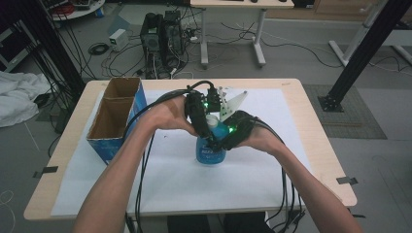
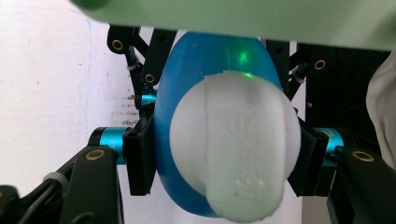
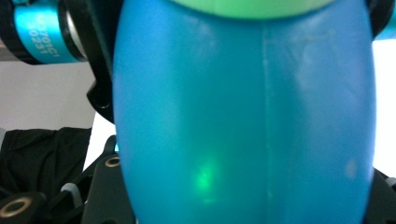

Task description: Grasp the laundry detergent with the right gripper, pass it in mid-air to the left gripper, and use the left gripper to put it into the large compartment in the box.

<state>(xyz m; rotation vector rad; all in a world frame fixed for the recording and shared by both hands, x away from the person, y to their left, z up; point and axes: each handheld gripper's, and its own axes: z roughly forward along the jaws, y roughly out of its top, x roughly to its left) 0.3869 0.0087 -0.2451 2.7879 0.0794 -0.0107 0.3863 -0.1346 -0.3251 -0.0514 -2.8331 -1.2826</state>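
A blue bottle (image 1: 210,153) with a white cap (image 1: 212,119) stands upright at the middle of the table. My left gripper (image 1: 204,127) comes at it from the left and above; in the left gripper view its black pads (image 2: 139,161) press on either side of the white cap (image 2: 233,149) and the bottle's blue shoulder (image 2: 205,51). My right gripper (image 1: 227,138) reaches in from the right. In the right gripper view the blue body (image 3: 243,116) sits tight between its jaws. Both are shut on the bottle.
An open cardboard box with blue sides (image 1: 116,119) stands at the table's left. A white paper sheet (image 1: 194,189) covers the wooden table (image 1: 320,126). Black cables (image 1: 143,170) trail from both grippers toward the near edge. Computers and cables lie on the floor beyond.
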